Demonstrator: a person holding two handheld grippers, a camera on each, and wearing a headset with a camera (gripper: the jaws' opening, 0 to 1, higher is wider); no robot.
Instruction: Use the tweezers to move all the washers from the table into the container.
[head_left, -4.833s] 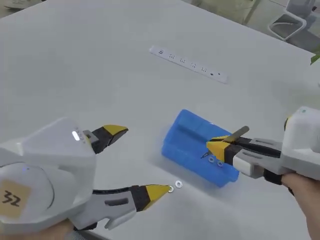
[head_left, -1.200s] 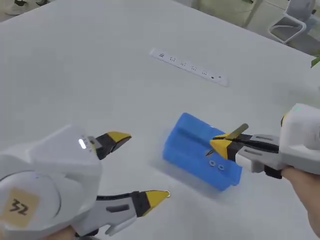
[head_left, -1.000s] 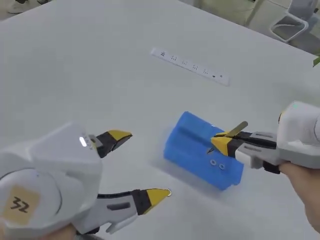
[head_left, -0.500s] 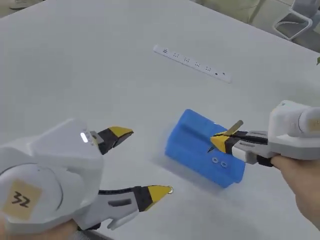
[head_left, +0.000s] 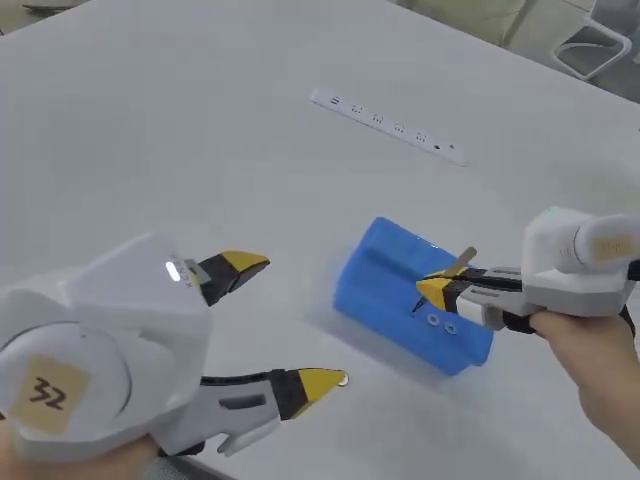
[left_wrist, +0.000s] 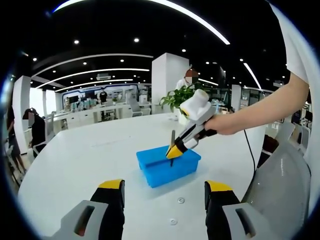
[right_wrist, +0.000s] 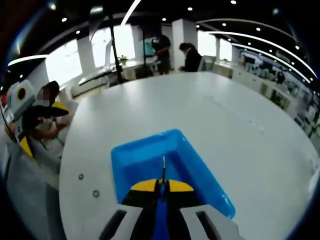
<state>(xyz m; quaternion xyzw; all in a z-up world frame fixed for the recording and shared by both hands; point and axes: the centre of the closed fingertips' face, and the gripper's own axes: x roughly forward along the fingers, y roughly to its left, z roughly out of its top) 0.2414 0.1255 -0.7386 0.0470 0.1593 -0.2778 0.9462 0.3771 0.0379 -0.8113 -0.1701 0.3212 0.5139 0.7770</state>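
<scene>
Tweezers (head_left: 460, 264) over the container (head_left: 385, 275), two washers (left_wrist: 180, 200) left on the table (head_left: 150, 120).
The washers lay just ahead of the left gripper (left_wrist: 164, 186), whose jaws stayed wide apart. Another pair (head_left: 432, 320) sat in the blue container, as they had 4.8 s before. The right gripper (head_left: 432, 290) remained clamped on the tweezers, still above the container, with the tip pointing down into it.

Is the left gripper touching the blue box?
Apart. The left gripper view shows a strip of bare white table between the open left gripper and the blue box.
</scene>
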